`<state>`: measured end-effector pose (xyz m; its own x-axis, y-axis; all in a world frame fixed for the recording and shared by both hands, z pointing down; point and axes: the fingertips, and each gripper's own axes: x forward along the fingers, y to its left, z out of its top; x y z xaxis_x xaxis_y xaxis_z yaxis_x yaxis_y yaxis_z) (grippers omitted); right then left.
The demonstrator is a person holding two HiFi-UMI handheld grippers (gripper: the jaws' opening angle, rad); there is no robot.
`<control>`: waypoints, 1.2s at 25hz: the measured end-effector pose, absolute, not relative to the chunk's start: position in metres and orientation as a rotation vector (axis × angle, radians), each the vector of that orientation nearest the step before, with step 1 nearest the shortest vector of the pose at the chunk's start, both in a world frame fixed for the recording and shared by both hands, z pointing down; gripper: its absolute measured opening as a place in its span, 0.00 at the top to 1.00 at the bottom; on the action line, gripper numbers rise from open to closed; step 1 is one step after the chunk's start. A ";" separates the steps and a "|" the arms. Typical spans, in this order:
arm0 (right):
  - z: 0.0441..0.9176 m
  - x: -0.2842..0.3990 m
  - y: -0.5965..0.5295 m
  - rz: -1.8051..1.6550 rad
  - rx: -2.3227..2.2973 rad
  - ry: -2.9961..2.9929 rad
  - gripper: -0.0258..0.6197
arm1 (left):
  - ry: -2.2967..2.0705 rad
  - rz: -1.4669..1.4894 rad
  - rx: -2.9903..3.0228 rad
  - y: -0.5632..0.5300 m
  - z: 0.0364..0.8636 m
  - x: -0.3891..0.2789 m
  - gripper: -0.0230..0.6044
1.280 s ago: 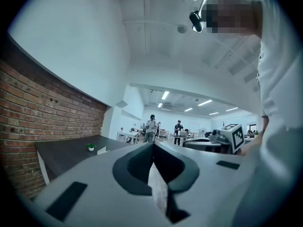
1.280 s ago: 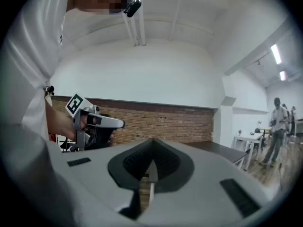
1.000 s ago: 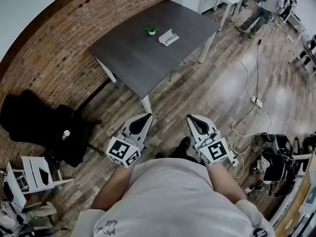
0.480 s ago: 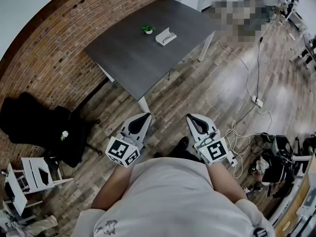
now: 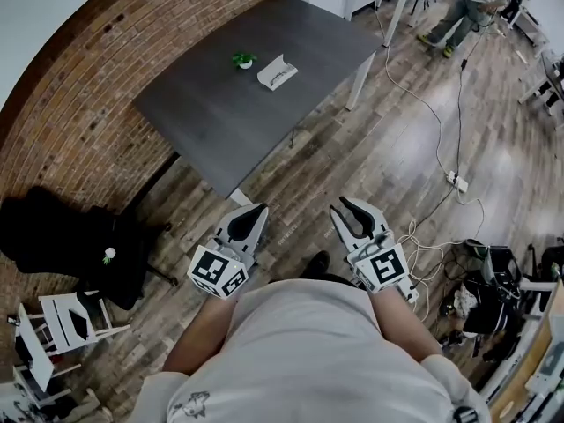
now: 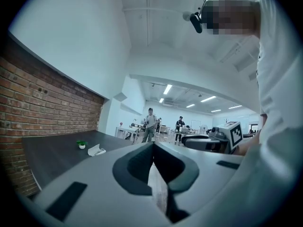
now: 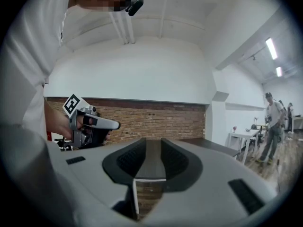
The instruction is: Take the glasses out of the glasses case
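Wood floor [image 5: 388,157] fills most of head view; brick wall [image 5: 79,122] runs along left. Dark surface [image 5: 220,113] stands by wall, well ahead of person. Torso [image 5: 300,359] at bottom of view, both arms fwd. L tool [image 5: 256,210]: jaws pressed together, nothing btwn. R tool [image 5: 346,204]: jaws spread, just been opening, nothing btwn. Both over floor, well apart from surface. White glasses case [image 5: 277,71] lies on surface, just beside small potted plant [image 5: 244,60]; contents too small to tell.
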<state>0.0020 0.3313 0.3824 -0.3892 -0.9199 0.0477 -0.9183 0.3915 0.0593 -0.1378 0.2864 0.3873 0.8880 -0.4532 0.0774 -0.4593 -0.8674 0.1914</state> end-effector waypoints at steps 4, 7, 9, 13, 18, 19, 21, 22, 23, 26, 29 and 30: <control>0.385 0.037 0.319 -0.025 1.671 -2.579 0.74 | -0.681 0.062 2.851 0.272 0.391 -0.099 0.95; 0.387 0.059 0.314 -0.010 1.654 -2.596 0.72 | -0.665 0.077 2.854 0.266 0.394 -0.071 0.95; 0.390 0.072 0.312 -0.004 1.646 -2.599 0.71 | -0.658 0.078 2.858 0.261 0.394 -0.055 0.95; 0.394 0.094 0.307 0.010 1.647 -2.594 0.69 | -0.638 0.082 2.857 0.255 0.396 -0.030 0.95; 0.397 0.113 0.303 0.030 1.672 -2.583 0.67 | -0.601 0.104 2.865 0.248 0.398 -0.008 0.95; 0.398 0.115 0.302 0.034 1.675 -2.581 0.67 | -0.595 0.105 2.865 0.246 0.398 -0.005 0.95; 0.400 0.119 0.299 0.042 1.686 -2.577 0.67 | -0.578 0.108 2.866 0.243 0.399 0.002 0.95; 0.401 0.121 0.297 0.047 1.692 -2.573 0.66 | -0.567 0.111 2.867 0.240 0.400 0.004 0.95; 0.402 0.122 0.294 0.051 1.699 -2.567 0.66 | -0.557 0.114 2.869 0.236 0.400 0.007 0.95; 0.404 0.130 0.280 0.067 1.723 -2.544 0.66 | -0.531 0.111 2.872 0.218 0.400 0.015 0.95; 0.406 0.137 0.266 0.073 1.741 -2.524 0.66 | -0.510 0.106 2.868 0.197 0.401 0.027 0.95; 0.407 0.139 0.260 0.071 1.743 -2.519 0.66 | -0.502 0.106 2.867 0.190 0.402 0.031 0.95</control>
<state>0.1386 0.2600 0.4065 -0.3508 -0.9321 0.0905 -0.9357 0.3527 0.0060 0.0306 0.1903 0.4022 0.9388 -0.3265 0.1099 -0.3430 -0.9153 0.2113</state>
